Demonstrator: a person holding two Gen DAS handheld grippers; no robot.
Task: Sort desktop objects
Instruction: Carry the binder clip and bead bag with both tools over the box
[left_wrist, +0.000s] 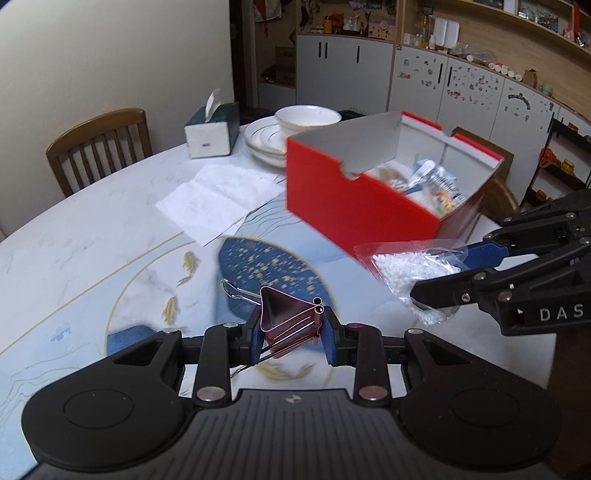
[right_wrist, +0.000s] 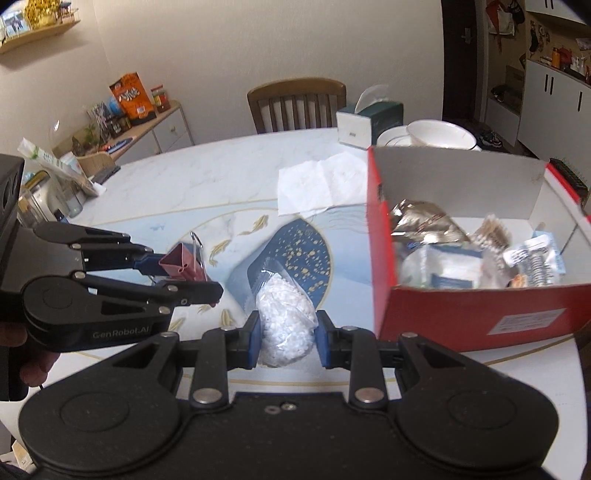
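Binder clip: you hold the dark red binder clip (left_wrist: 290, 317) in your left gripper (left_wrist: 291, 338), its fingers closed narrow on the clip's body, wire handles sticking out; it hangs clear of the bench (left_wrist: 92, 229), short of the box.
Bag of white pellets: your right gripper (right_wrist: 284, 338) has its fingers pressed in on the clear plastic bag of white pellets (right_wrist: 284, 317), held above the bench just beside the box's near red wall.
Red cardboard box: the red cardboard box (right_wrist: 480, 314) stands open on the bench to the right of both grippers and already holds several packets, a foil pouch and small wrapped items among them.
Done so far: judging by the box's contents, a good part of the sorting looks finished, and both remaining small items are already picked up.
Left to do: you have yet to carry clip and bag over the rim and let them go.
Other things on the bench: the unfolded sheet of paper (left_wrist: 218, 199), tissue box (left_wrist: 210, 129) and stacked plates with a bowl (left_wrist: 306, 118) sit beyond; whether they belong to the sorting, I cannot tell.
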